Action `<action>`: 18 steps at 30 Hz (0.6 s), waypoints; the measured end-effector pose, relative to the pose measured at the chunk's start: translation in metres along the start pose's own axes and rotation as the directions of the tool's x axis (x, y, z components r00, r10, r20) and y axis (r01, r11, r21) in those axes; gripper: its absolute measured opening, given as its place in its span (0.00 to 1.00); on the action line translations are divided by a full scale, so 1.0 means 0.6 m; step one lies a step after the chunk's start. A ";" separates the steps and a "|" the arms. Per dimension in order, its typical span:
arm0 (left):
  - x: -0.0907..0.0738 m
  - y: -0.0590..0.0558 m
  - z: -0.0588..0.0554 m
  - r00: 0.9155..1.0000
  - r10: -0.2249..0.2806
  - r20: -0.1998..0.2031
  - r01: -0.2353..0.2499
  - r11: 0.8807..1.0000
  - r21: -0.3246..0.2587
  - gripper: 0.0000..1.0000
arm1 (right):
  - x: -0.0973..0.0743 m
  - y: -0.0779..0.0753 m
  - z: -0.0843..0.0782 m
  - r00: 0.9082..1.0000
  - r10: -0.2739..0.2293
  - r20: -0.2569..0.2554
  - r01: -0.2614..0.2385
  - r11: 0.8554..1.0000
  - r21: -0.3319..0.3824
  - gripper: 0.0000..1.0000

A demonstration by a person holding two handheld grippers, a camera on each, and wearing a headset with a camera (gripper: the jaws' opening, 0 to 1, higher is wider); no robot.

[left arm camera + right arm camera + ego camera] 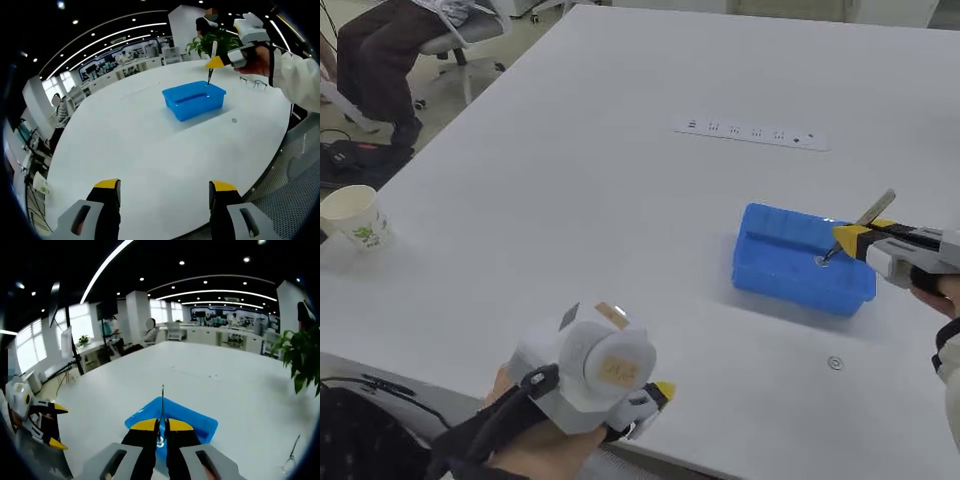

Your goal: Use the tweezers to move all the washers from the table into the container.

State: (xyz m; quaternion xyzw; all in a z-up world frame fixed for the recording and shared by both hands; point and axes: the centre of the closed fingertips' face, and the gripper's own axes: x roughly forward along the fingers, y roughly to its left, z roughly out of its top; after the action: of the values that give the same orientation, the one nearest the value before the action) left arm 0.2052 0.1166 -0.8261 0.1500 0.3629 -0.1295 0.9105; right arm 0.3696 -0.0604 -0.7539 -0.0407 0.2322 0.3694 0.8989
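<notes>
Washer: one small flat metal ring (835,363) lies on the table at the lower right of the head view, just below the container and apart from it.
Handling of the washer: judged light, rigid, thin and smooth. It lies flat, so it will likely slide before it lifts. The best hold is across the rim, with one tweezer tip through the hole and one outside.
Tweezers (878,208): a slim metal pair clamped between the closed jaws of the right gripper (850,241), tips slanting down into the container. A small grey speck sits at the tips. Whether it is a washer being held or one lying on the container floor cannot be told.
Container (790,285): a shallow blue plastic tray, right of centre in the head view, judged light enough to shift if nudged.
Left gripper (165,186): jaws wide apart and holding nothing, at the bottom centre of the head view, well apart from the container.
Table (580,200): large, white and smooth, judged slippery for small metal parts.
Also on the table: a power strip (750,132) above the container, a paper cup (350,215) at the left edge, and glasses (252,82) at the upper right of the left gripper view.
Room: an open office with ceiling strip lights, a plant (300,355) at the right of the right gripper view, and a seated person (380,50) at the upper left of the head view.
</notes>
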 end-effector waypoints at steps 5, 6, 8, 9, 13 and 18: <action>0.000 0.002 -0.001 1.000 0.003 -0.004 -0.003 1.000 -0.003 0.73 | 0.015 -0.010 -0.031 0.999 -0.027 -0.041 0.027 1.000 -0.015 0.02; 0.000 0.002 -0.001 1.000 0.004 -0.005 -0.004 1.000 -0.002 0.73 | 0.019 -0.010 -0.038 0.999 -0.026 -0.045 0.026 1.000 -0.004 0.02; 0.000 0.002 -0.002 1.000 0.003 -0.006 -0.003 1.000 -0.002 0.73 | 0.022 -0.012 -0.045 0.998 -0.040 -0.040 0.040 0.999 0.011 0.02; 0.000 0.003 -0.002 1.000 0.004 -0.008 -0.004 1.000 -0.003 0.73 | 0.022 -0.011 -0.048 0.998 -0.040 -0.041 0.041 0.999 0.025 0.02; 0.000 0.004 -0.003 1.000 0.006 -0.009 -0.006 1.000 -0.007 0.72 | 0.027 -0.012 -0.054 0.998 -0.052 -0.043 0.053 0.998 0.028 0.02; 0.001 0.003 -0.001 1.000 0.002 -0.004 -0.002 1.000 -0.008 0.72 | 0.034 -0.013 -0.059 0.997 -0.065 -0.043 0.065 0.998 -0.005 0.02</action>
State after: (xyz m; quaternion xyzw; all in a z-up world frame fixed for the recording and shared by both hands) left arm 0.2056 0.1183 -0.8265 0.1472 0.3652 -0.1267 0.9104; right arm 0.3738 -0.0612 -0.7955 -0.0576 0.2497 0.3395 0.9050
